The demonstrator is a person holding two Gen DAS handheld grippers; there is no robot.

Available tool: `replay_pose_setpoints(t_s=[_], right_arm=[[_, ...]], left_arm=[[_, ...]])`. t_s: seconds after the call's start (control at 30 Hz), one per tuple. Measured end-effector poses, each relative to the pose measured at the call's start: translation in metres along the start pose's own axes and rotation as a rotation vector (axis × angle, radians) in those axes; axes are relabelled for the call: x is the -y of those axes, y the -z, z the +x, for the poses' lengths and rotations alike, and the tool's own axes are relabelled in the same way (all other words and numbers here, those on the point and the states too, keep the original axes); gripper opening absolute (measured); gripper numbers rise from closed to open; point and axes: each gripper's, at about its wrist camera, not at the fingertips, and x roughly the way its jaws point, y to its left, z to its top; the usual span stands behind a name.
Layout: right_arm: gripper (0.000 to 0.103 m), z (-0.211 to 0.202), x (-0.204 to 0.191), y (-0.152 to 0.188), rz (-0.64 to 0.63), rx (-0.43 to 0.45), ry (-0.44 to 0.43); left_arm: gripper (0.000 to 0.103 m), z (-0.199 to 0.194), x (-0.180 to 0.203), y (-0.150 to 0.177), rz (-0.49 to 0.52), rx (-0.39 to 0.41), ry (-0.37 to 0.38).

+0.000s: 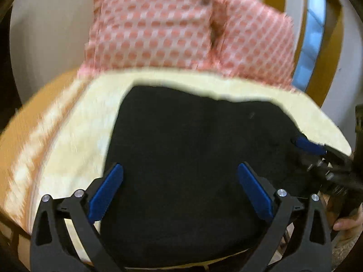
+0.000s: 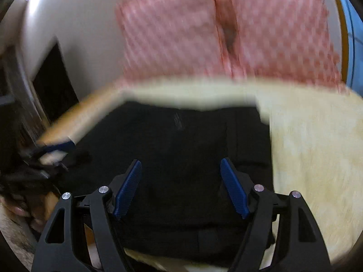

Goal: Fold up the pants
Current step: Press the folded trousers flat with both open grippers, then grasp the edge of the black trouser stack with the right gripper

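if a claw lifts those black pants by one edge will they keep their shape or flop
The black pants would probably flop: they lie flat and limp on the cream cover, with a wavy far edge. They look like a folded stack, so layers may slide apart. Pushing would likely bunch them rather than slide them.

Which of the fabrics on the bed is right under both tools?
The black pants, lying on the cream blanket. The pink checked pillows sit farther back. Both the left tool and right tool are open.
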Motion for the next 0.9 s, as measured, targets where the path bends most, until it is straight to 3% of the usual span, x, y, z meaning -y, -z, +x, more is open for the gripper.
replay_pose_setpoints(t_s=[0.03, 0.1, 0.17, 0.27, 0.3, 0.37, 0.5, 0.7, 0.83, 0.9], right_arm=[[0.074, -0.002, -0.006, 0.005, -0.048, 0.031, 0.026], [0.074, -0.002, -0.014, 0.009, -0.085, 0.024, 0.068], [0.074, -0.004, -0.009, 0.005, -0.064, 0.008, 0.045], [0.076, -0.022, 0.013, -0.011, 0.042, 0.051, -0.036], [0.082, -0.030, 0.023, -0.018, 0.081, 0.075, -0.036], [0.084, -0.037, 0.049, -0.033, 0.165, 0.099, -0.017], [0.084, -0.014, 0.080, -0.054, 0.242, 0.003, -0.006], [0.080, 0.028, 0.094, -0.062, 0.288, -0.151, -0.022], [0.079, 0.032, 0.088, -0.061, 0.244, -0.174, -0.024], [0.069, 0.031, 0.089, -0.060, 0.239, -0.175, -0.052]], left_arm=[[0.101, 0.007, -0.001, 0.007, 0.001, -0.024, -0.001], [0.101, 0.007, 0.006, 0.015, 0.057, 0.000, -0.036], [0.101, 0.006, 0.004, 0.014, 0.060, 0.006, -0.028], [0.101, -0.003, -0.004, 0.007, 0.036, 0.028, 0.019], [0.101, -0.011, -0.008, 0.006, 0.029, 0.055, 0.025], [0.101, -0.016, -0.009, 0.000, 0.028, 0.080, 0.012], [0.101, -0.008, -0.019, -0.009, 0.005, 0.043, -0.021], [0.101, 0.010, -0.036, 0.000, -0.083, -0.062, 0.031], [0.101, 0.008, -0.035, 0.004, -0.059, -0.044, 0.023], [0.101, 0.009, -0.035, 0.004, -0.057, -0.042, 0.023]])
